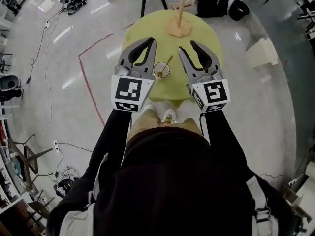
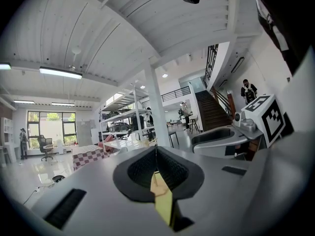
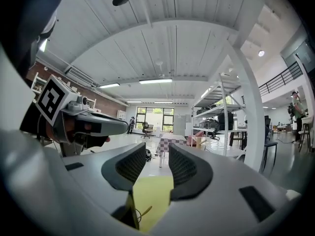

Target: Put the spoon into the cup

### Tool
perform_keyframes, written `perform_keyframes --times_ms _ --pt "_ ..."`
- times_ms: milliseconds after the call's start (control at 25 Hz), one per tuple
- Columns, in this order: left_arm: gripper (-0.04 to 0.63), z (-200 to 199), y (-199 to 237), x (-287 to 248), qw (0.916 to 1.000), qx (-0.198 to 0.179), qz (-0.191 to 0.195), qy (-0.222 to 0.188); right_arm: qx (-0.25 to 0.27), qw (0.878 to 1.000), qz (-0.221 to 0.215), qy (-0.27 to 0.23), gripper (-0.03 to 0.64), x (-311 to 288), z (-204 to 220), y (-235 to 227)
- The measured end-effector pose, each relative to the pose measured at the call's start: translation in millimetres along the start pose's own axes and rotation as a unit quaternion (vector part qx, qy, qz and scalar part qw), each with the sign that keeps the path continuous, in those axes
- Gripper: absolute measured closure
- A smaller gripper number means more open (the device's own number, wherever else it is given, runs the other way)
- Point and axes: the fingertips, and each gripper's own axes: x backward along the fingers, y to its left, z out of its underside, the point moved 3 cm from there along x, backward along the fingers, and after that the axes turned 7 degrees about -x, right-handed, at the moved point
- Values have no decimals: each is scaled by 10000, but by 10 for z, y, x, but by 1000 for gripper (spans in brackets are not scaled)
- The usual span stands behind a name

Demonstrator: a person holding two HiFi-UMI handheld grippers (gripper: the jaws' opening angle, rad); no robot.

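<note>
A small cup (image 1: 161,70) stands on the round yellow-green table (image 1: 206,33), near its front edge. The spoon (image 1: 168,62) is in the cup, its handle leaning out to the upper right. My left gripper (image 1: 151,42) hovers just left of the cup, its jaws shut with nothing between them (image 2: 156,149). My right gripper (image 1: 187,46) hovers just right of the cup, and its jaws stand apart and empty (image 3: 157,154). In the right gripper view a thin spoon handle (image 3: 145,211) shows low between the jaws, over the table (image 3: 155,193).
A wooden stand (image 1: 178,27) with an upright post sits at the table's far side. On the floor beyond are a black backpack (image 1: 213,0), a white box (image 1: 262,52) at the right, a red tape line (image 1: 86,75) and cables at the left.
</note>
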Motion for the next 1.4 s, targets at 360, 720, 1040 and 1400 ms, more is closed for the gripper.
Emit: perform_keyframes --times_ms 360,720,1040,1400 --pt "575 8 -40 -28 10000 13 -4 17 217 9996 -166 -12 591 40 -32 24" --pt "575 34 -60 -81 10000 -4 59 29 139 9994 -329 3 591 0 -19 61" --pt "575 46 -28 -92 10000 24 90 31 141 9997 -156 -84 591 -20 -70 5" --pt "575 58 -29 -145 9999 13 125 17 253 9997 51 15 591 -34 -53 -64"
